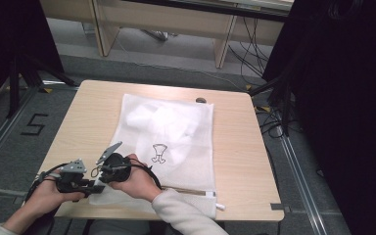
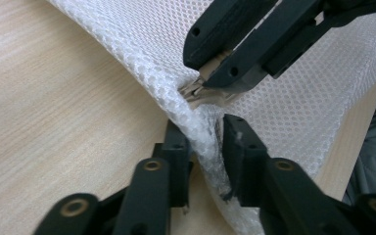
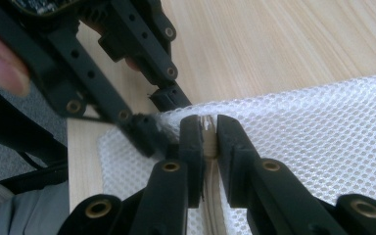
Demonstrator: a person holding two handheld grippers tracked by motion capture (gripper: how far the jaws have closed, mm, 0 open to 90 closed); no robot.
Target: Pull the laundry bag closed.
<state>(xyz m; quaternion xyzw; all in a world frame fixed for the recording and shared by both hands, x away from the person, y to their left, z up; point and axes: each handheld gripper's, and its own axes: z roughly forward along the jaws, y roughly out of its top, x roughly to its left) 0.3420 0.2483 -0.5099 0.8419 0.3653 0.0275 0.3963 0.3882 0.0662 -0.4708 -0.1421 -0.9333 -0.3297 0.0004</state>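
A white mesh bag (image 1: pixel 169 142) lies flat in the middle of the wooden desk (image 1: pixel 235 142), with a small black drawing (image 1: pixel 159 153) on it. Both hands work at the bag's corner at about 7 o'clock. The left gripper (image 2: pixel 203 147) has its fingers closed almost all the way on the bunched mesh edge of the bag (the net is squeezed between them). The right gripper (image 3: pixel 206 142) has its fingers pinched tight on a thin tan strip (image 3: pixel 209 147) that runs along the bag's edge. The two grippers sit just beside each other, nearly touching. A white tab (image 1: pixel 220 206) sticks out at the bag's 5 o'clock corner.
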